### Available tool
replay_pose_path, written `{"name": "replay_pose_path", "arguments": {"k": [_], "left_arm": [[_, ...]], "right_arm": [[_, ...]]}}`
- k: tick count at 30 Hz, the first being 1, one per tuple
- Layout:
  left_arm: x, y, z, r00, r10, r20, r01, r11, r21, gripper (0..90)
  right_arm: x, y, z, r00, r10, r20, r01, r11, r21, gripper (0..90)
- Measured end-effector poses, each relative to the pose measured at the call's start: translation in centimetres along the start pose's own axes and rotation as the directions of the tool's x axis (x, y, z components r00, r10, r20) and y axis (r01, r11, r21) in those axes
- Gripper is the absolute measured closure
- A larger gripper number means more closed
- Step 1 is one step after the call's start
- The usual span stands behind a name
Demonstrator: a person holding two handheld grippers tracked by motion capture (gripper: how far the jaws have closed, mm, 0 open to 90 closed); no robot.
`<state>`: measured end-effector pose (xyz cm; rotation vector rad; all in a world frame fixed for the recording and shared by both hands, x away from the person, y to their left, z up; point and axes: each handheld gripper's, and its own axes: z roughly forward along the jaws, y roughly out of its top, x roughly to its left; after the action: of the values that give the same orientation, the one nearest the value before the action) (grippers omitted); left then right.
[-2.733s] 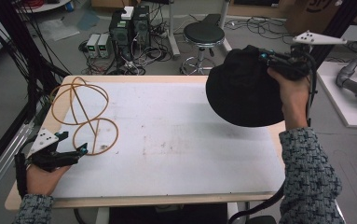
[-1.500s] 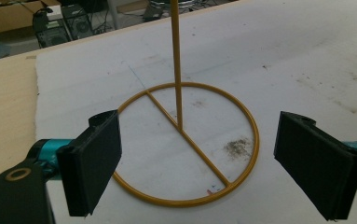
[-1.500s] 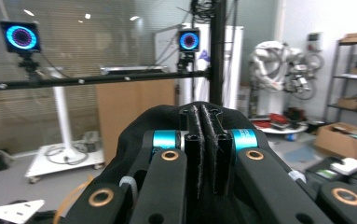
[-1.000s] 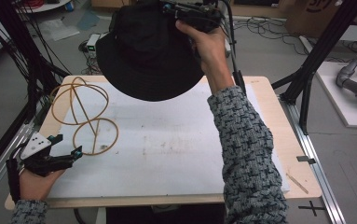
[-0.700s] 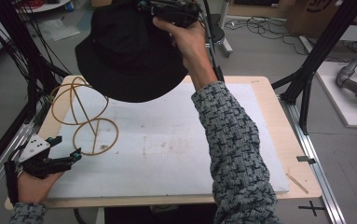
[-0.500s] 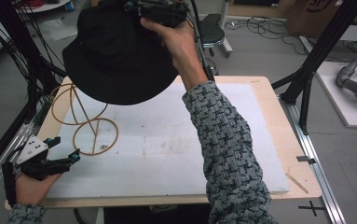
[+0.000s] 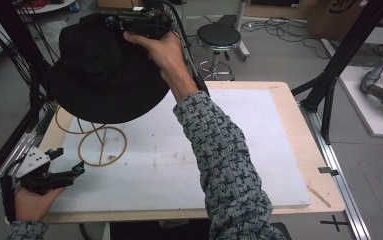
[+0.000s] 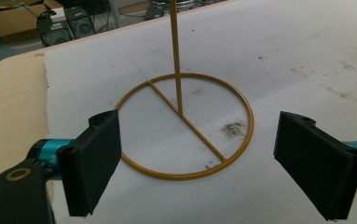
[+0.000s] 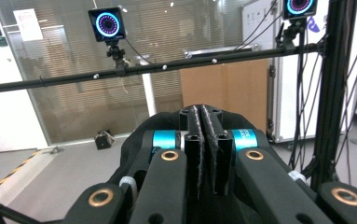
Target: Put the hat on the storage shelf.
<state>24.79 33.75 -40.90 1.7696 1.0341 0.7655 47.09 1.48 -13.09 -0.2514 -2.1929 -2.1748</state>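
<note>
A black wide-brimmed hat (image 7: pixel 99 70) hangs high over the table's left side, above a gold wire hat stand (image 7: pixel 99 142). My right gripper (image 7: pixel 114 21) is shut on the hat's crown; in the right gripper view its jaws press together over black fabric (image 9: pixel 139 135). The stand's ring base (image 8: pixel 185 126) and upright rod (image 8: pixel 175 51) lie straight ahead in the left gripper view. My left gripper (image 7: pixel 71 161) rests low at the table's front left, open and holding nothing, a short way in front of the ring.
A white mat (image 7: pixel 239 150) covers most of the wooden table (image 7: pixel 304 145). Black frame posts (image 7: pixel 329 85) stand at both sides. A round stool (image 7: pixel 219 37) and cables sit on the floor behind the table.
My right gripper has carried the hat from the table's right side up and across to the left, over the wire stand. The left gripper has stayed in place, open.
</note>
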Motion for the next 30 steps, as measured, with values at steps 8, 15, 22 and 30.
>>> {"name": "replay_pose_path", "arguments": {"k": [8,15,22,30], "left_arm": [[0.1,-0.1,-0.3,1.0000,-0.004,-0.007,0.004,1.0000,-0.006,15.3],[0.1,0.0,-0.1,1.0000,-0.004,-0.002,0.004,1.0000,-0.005,15.4],[0.1,0.0,0.1,1.0000,-0.003,0.001,0.003,1.0000,-0.004,15.4],[0.1,0.1,0.0,1.0000,0.000,0.001,0.000,1.0000,-0.008,15.4]], "right_arm": [[0.1,-1.2,2.2,0.9991,0.025,-0.035,-0.024,0.999,0.023,88.2],[0.2,-2.5,3.8,0.9985,0.036,-0.042,-0.033,0.998,0.060,88.1],[0.2,-3.5,5.3,0.9969,0.052,-0.059,-0.047,0.995,0.082,88.0],[0.5,-4.4,6.9,0.9962,0.057,-0.067,-0.049,0.993,0.105,88.0]]}}
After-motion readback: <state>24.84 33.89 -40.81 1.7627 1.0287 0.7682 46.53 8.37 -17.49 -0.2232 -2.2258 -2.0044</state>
